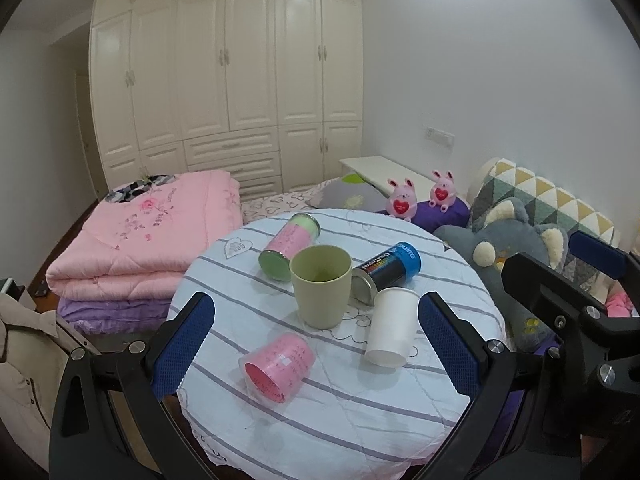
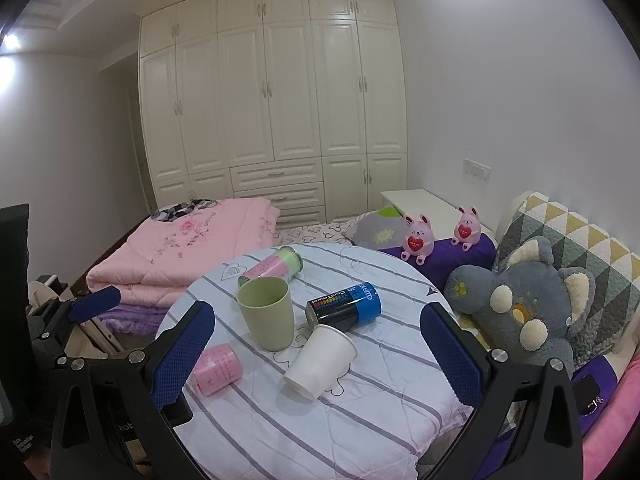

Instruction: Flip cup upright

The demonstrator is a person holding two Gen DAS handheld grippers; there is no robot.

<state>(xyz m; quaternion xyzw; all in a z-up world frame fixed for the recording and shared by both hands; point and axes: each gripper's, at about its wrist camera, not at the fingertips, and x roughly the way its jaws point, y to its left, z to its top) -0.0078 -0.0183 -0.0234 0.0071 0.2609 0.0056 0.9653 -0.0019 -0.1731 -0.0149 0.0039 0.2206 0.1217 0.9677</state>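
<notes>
A white paper cup (image 1: 389, 327) (image 2: 321, 361) lies on its side on the round striped table (image 1: 340, 420) (image 2: 280, 420), mouth toward me. A pink cup (image 1: 277, 366) (image 2: 218, 369) also lies on its side at the front left. A green cup (image 1: 321, 296) (image 2: 267, 310) stands upright in the middle. My left gripper (image 1: 316, 346) is open and empty, above the table's near half. My right gripper (image 2: 318, 358) is open and empty, with the white cup between its fingers in view.
A pink-green can (image 1: 289, 246) (image 2: 272, 268) and a black-blue can (image 1: 386, 272) (image 2: 344, 308) lie on the table. A folded pink quilt (image 1: 140, 236) lies left, a grey plush toy (image 2: 520, 312) right. The right gripper's body (image 1: 568, 304) shows in the left wrist view.
</notes>
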